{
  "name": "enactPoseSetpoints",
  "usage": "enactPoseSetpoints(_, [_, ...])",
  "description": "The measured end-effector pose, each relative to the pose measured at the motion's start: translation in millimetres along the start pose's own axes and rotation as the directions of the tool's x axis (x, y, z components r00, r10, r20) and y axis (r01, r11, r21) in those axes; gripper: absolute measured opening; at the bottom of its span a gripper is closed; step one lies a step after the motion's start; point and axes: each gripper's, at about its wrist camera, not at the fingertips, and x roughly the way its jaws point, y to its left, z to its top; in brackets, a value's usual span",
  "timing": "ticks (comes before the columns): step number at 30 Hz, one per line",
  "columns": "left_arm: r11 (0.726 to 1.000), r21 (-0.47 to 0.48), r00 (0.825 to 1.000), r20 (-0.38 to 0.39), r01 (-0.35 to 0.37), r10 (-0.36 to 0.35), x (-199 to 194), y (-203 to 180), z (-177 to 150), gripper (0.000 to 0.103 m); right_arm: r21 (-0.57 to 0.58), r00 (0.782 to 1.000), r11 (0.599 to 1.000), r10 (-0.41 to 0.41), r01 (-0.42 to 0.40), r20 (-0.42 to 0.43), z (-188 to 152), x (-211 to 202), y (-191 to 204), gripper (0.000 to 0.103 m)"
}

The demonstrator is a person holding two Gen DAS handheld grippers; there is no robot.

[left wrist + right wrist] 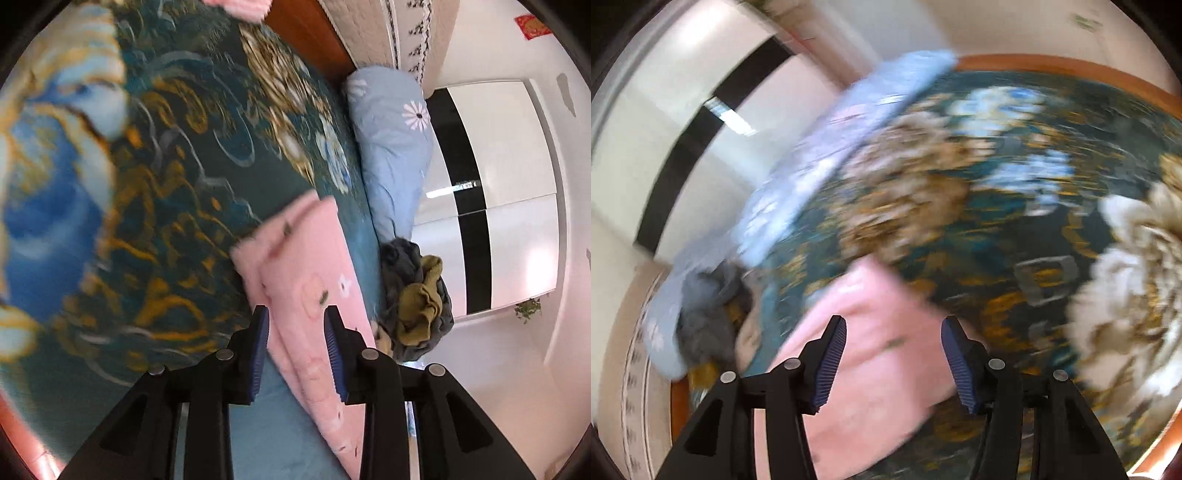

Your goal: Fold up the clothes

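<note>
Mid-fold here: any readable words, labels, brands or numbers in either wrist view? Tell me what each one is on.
No text can be read in either view.
Red paper on the wall: gold marks, too small and blurred to read.
Pink garment: only small flower and leaf prints, no label showing.
Light blue pillow: daisy print only.
Right wrist view: motion-blurred throughout; nothing legible.

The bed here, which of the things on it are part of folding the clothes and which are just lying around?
Part of the job:
pink garment, lying flat
heap of grey and olive clothes
left gripper and right gripper, both open

Just lying about:
patterned bedspread
light blue floral pillow
white wardrobe
</note>
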Motion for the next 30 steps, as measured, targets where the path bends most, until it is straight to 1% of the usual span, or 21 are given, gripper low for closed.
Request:
enactPoseSetpoints(1, [1.0, -0.005, 1.0, -0.006, 0.007, -0.007, 5, 0, -3, 0.031, -0.035, 0.999, 0.998, 0.052, -0.052, -0.017, -12, 7, 17, 0.058])
enactPoseSetpoints(3, [1.0, -0.014, 1.0, -0.017, 0.02, -0.02, 14, -1, -8, 0.031, -0.097, 0.988, 0.984, 0.144, -0.149, -0.059, -36, 22, 50, 0.06])
enactPoseSetpoints(6, [0.999, -0.028, 0.999, -0.033, 0.04, -0.041, 28, -3, -16, 0.031, -0.159, 0.967, 0.96, 0.208, -0.23, -0.144, -73, 56, 89, 0.06])
enactPoseSetpoints(8, [0.999, -0.02, 1.0, -0.014, 0.025, -0.026, 26, -5, -15, 0.031, -0.195, 0.948, 0.938, 0.246, -0.285, -0.203, -98, 79, 114, 0.06])
enactPoseSetpoints(10, [1.0, -0.011, 1.0, 0.005, 0.01, -0.01, 24, -8, -13, 0.031, -0.228, 0.923, 0.912, 0.28, -0.341, -0.262, -123, 102, 140, 0.06])
enactPoseSetpoints(11, [1.0, -0.007, 1.0, 0.009, 0.003, -0.002, 21, -7, -11, 0.031, -0.237, 0.913, 0.901, 0.295, -0.364, -0.281, -133, 111, 148, 0.06])
enactPoseSetpoints(13, [1.0, -0.008, 1.0, 0.013, -0.01, 0.01, 19, -6, -7, 0.031, -0.235, 0.905, 0.891, 0.321, -0.388, -0.277, -146, 120, 149, 0.06])
enactPoseSetpoints(17, [0.999, 0.006, 0.999, 0.023, -0.044, 0.044, 32, -13, -1, 0.031, -0.29, 0.906, 0.873, 0.309, -0.391, -0.291, -160, 121, 148, 0.06])
enactPoseSetpoints(19, [0.998, 0.018, 0.997, 0.037, -0.061, 0.061, 36, -17, 1, 0.03, -0.29, 0.904, 0.869, 0.324, -0.401, -0.279, -161, 120, 144, 0.06])
enactPoseSetpoints(22, [0.989, 0.064, 0.989, 0.079, -0.131, 0.125, 40, -28, 4, 0.029, -0.257, 0.897, 0.873, 0.346, -0.415, -0.274, -158, 123, 136, 0.06])
enactPoseSetpoints(23, [0.984, 0.071, 0.984, 0.084, -0.163, 0.157, 41, -31, 6, 0.019, -0.247, 0.896, 0.875, 0.348, -0.416, -0.276, -157, 125, 134, 0.06])
enactPoseSetpoints(24, [0.977, 0.077, 0.978, 0.089, -0.196, 0.189, 43, -34, 7, 0.015, -0.24, 0.896, 0.878, 0.346, -0.414, -0.28, -156, 127, 133, 0.06])
enactPoseSetpoints(25, [0.965, 0.104, 0.968, 0.1, -0.24, 0.23, 43, -40, 8, 0.014, -0.239, 0.894, 0.878, 0.346, -0.415, -0.283, -157, 128, 133, 0.06])
enactPoseSetpoints(26, [0.962, 0.138, 0.969, 0.114, -0.235, 0.22, 40, -48, 8, 0.011, -0.24, 0.893, 0.877, 0.346, -0.417, -0.287, -157, 128, 133, 0.06])
enactPoseSetpoints(28, [0.953, 0.205, 0.97, 0.141, -0.225, 0.199, 35, -63, 8, 0.008, -0.251, 0.891, 0.872, 0.345, -0.42, -0.294, -158, 128, 135, 0.06])
enactPoseSetpoints(30, [0.938, 0.271, 0.97, 0.167, -0.217, 0.176, 29, -79, 9, 0.007, -0.261, 0.892, 0.87, 0.34, -0.419, -0.298, -160, 129, 137, 0.06])
